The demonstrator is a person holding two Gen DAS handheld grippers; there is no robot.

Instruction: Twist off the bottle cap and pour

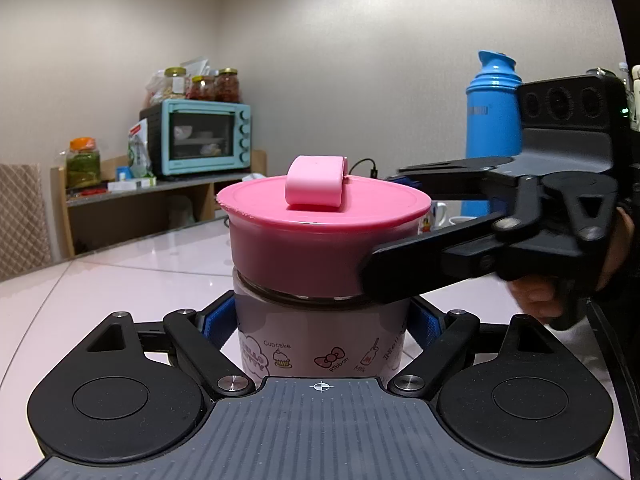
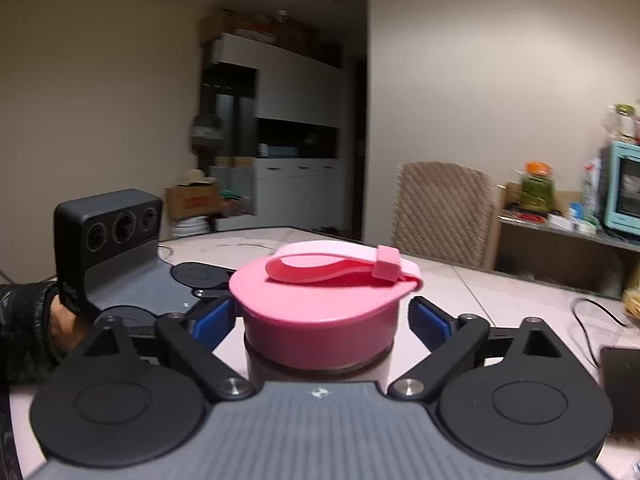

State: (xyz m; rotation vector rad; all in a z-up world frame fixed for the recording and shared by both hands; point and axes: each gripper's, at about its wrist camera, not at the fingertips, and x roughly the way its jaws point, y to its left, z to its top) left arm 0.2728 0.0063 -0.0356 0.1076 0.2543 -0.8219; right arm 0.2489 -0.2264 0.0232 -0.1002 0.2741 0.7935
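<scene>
Your left gripper [image 1: 320,320] clamps the stiff, smooth bottle [image 1: 320,344] low; your right gripper [image 2: 320,316] stands open around the wide cap [image 2: 320,312], pads clear. Grip the cap's rim, not the soft strap [image 2: 332,266].

The left wrist camera sits just behind its own gripper [image 1: 320,320] and looks nearly level across the pink table [image 1: 120,280] toward the teal toaster oven [image 1: 200,140] at 11 o'clock. The pink-capped bottle [image 1: 320,308] fills the centre at very close range. The right wrist camera looks across the same bottle [image 2: 320,320] from the other side, facing a tall cabinet [image 2: 296,128] at 12 o'clock. Both views share the bottle and the oven [image 2: 624,188] (at 3 o'clock here). Each also sees the other's camera housing.
</scene>
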